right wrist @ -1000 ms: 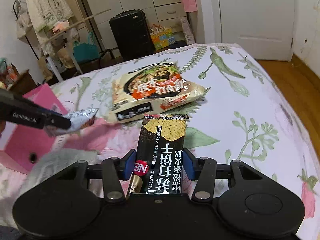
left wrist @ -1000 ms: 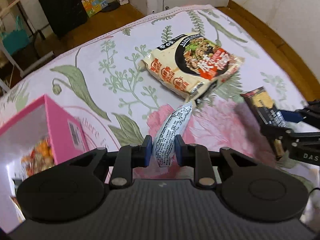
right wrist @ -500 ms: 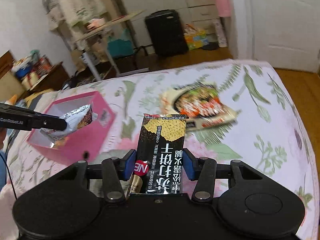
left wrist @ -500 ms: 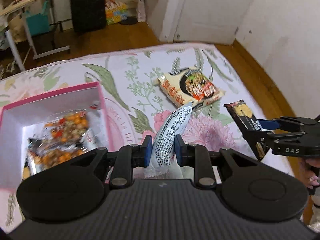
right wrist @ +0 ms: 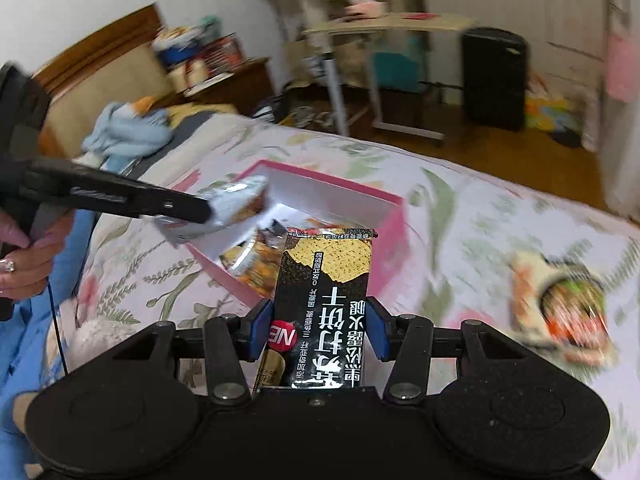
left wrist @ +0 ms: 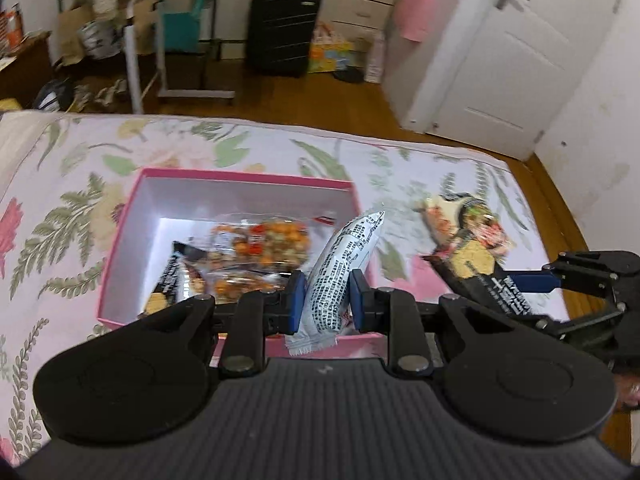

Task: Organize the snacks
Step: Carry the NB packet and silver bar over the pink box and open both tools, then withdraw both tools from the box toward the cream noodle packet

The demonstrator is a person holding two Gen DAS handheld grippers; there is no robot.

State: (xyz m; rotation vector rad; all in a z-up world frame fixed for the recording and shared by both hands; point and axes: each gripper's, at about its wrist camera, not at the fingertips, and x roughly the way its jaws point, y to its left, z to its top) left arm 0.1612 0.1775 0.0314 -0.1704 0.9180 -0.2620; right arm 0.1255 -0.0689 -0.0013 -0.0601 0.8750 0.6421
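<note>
The left gripper [left wrist: 323, 300] was clamped on a silver packet [left wrist: 344, 270], held above the near right corner of the pink box [left wrist: 120, 240]. The right gripper [right wrist: 319, 330] gripped a black cracker pack [right wrist: 326, 296] upright between its pads, just right of the box. Inside the box lay bags of orange snacks [left wrist: 264, 240] and a dark pack [left wrist: 174, 276]. A noodle bag [left wrist: 468, 220] lay on the floral bedspread [left wrist: 60, 208], right of the box.
</note>
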